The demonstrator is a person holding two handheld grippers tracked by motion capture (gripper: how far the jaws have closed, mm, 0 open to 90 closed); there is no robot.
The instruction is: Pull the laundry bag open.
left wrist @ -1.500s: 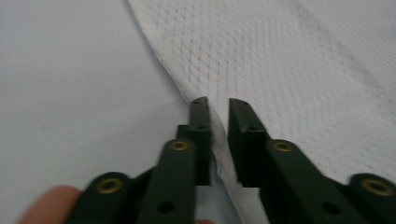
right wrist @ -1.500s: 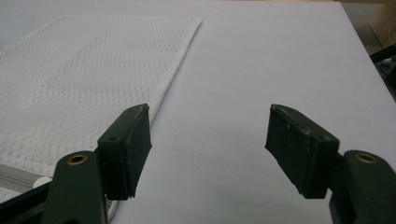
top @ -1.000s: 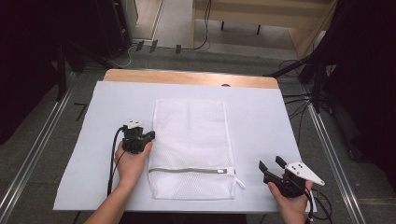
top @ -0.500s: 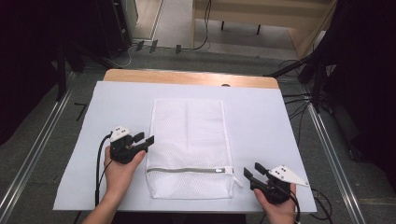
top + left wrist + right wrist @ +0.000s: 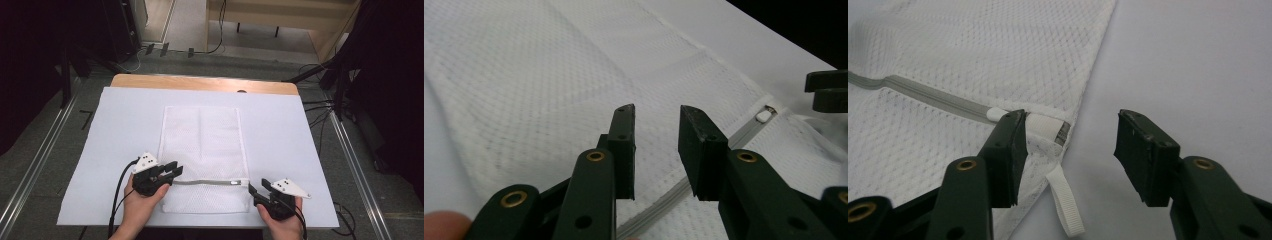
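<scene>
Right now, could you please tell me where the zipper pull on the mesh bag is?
In the high view, the zipper pull sits at the zipper's right end near the mesh bag's right edge, just left of the right tool.

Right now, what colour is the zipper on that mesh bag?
Grey, on the white mesh bag; the zipper shows best in the right gripper view.

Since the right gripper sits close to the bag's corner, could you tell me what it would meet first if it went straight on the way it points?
Probably the white mesh bag at its zipper end, where the pull tab lies just past the right gripper. Its open jaws straddle the bag's edge, though depth is hard to judge.
</scene>
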